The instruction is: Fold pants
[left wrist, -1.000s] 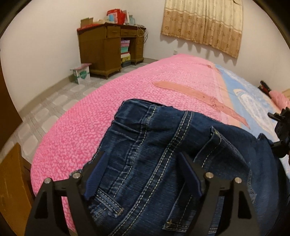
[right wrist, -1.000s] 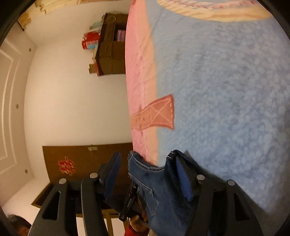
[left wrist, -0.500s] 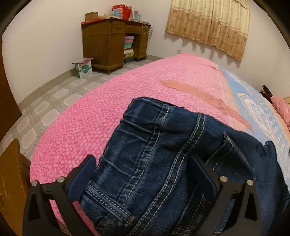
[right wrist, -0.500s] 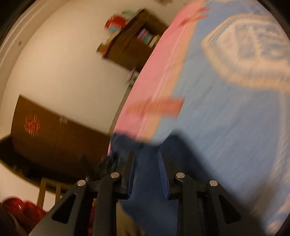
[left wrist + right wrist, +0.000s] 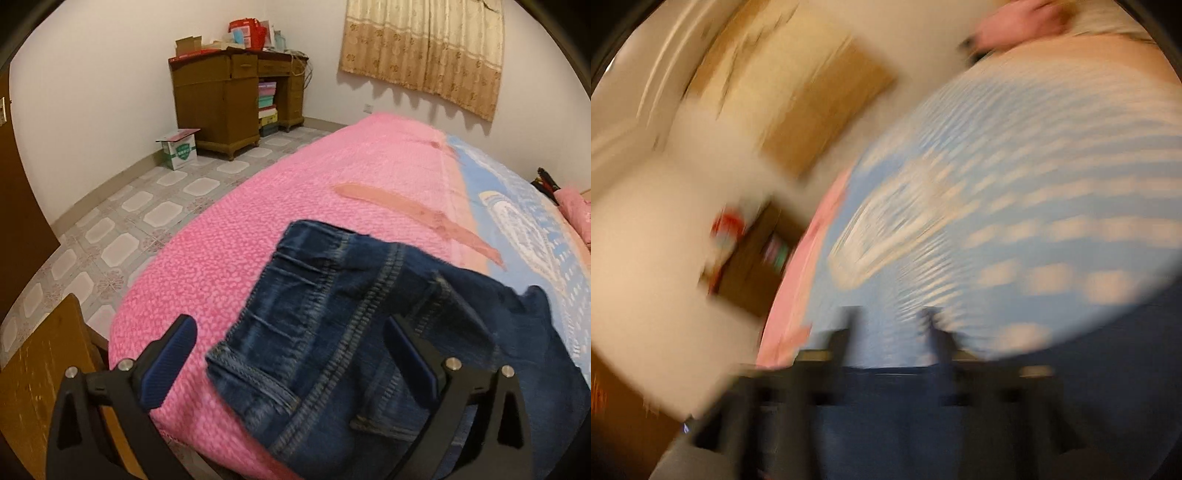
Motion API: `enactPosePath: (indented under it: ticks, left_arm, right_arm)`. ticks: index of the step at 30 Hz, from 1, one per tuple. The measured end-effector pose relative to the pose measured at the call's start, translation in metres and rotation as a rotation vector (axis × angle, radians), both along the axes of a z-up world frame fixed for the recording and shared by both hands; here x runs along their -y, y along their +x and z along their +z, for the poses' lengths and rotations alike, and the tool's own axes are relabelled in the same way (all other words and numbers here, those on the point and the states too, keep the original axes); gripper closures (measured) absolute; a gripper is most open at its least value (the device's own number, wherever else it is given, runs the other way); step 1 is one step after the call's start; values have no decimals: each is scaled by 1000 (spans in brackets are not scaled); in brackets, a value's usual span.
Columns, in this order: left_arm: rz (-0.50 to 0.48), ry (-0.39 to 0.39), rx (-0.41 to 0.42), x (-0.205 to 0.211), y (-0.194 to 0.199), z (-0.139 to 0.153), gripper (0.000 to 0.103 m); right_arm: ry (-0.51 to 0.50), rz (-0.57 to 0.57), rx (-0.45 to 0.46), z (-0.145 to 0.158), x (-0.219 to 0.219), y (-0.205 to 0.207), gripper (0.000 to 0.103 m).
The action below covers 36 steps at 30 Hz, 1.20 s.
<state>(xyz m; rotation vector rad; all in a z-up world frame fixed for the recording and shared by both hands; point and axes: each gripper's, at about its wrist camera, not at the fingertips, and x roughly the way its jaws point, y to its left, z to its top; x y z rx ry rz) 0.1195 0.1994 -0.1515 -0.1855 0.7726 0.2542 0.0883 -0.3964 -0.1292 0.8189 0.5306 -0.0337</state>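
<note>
Dark blue jeans (image 5: 332, 314) lie bunched on the near corner of the bed, on its pink cover (image 5: 229, 258). My left gripper (image 5: 291, 350) hovers just above them, jaws wide open. Its left finger is over the pink cover and its right finger over the denim, and neither pad presses on the cloth. The right wrist view is badly blurred by motion. There my right gripper (image 5: 892, 325) has its jaws opening, and only the light blue bedspread (image 5: 1034, 184) shows in the gap. Dark denim (image 5: 894, 413) fills the bottom of that view under the gripper.
A brown wooden desk (image 5: 221, 92) with clutter on top stands against the far wall, with a small cardboard box (image 5: 179, 149) beside it. Tiled floor (image 5: 122, 221) runs left of the bed. Wooden furniture (image 5: 40, 362) is at lower left. A pink pillow (image 5: 576, 206) lies far right.
My left gripper opened wider and lifted back off the jeans, which stayed on the bed. My right gripper swung fast away from the denim edge between its jaws, narrowed, then opened.
</note>
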Motion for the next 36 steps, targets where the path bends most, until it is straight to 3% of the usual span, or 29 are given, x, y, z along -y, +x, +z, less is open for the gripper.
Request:
enactPosePath:
  ticks: [1, 3, 6, 7, 8, 9, 10, 11, 13, 17, 21, 24, 25, 27, 29, 31, 33, 36]
  left_arm:
    - [-6, -9, 1, 4, -3, 3, 0]
    - [-21, -46, 3, 13, -9, 8, 0]
    - [-53, -107, -7, 31, -13, 13, 0]
    - [-68, -120, -11, 40, -14, 15, 0]
    - [-81, -124, -12, 46, -14, 17, 0]
    - [-108, -120, -11, 58, -15, 20, 0]
    - [-132, -106, -7, 68, -16, 23, 0]
    - [-163, -77, -1, 81, -18, 27, 0]
    - [-204, -15, -5, 100, -21, 32, 0]
    - [-245, 108, -9, 125, -25, 42, 0]
    - [-258, 96, -15, 139, -25, 46, 0]
    - [-273, 108, -45, 157, -19, 42, 0]
    - [-280, 119, -55, 165, -17, 41, 0]
    - [-292, 135, -64, 178, -15, 39, 0]
    - [-299, 155, -75, 191, -12, 36, 0]
    - [-301, 161, -82, 200, -11, 35, 0]
    - [-301, 150, -84, 205, -9, 35, 0]
    - [-301, 131, -82, 211, -10, 36, 0]
  right_arm:
    - [0, -97, 16, 3, 26, -38, 20]
    - [13, -237, 36, -2, 66, -100, 20]
    - [18, -436, -23, -19, 115, -178, 21]
    - [0, -479, -40, -24, 121, -195, 26]
    - [-14, -516, -67, -33, 131, -211, 42]
    - [-10, -532, -99, -43, 142, -221, 53]
    - [-6, -542, -132, -53, 150, -221, 70]
    - [-7, -531, -166, -60, 156, -217, 77]
    - [-30, -462, -188, -69, 170, -204, 78]
    - [-180, -365, -196, -49, 205, -172, 77]
    - [-271, -259, -313, -54, 228, -134, 74]
    - [-242, -168, -349, -76, 235, -122, 75]
    - [-283, -145, -359, -78, 229, -123, 86]
    - [-374, -103, -365, -75, 218, -119, 94]
    - [-379, -104, -343, -71, 215, -121, 96]
    - [-362, -153, -269, -56, 219, -129, 96]
    - [-414, -174, -188, -38, 217, -132, 96]
    - [-513, -180, -214, -39, 213, -120, 96]
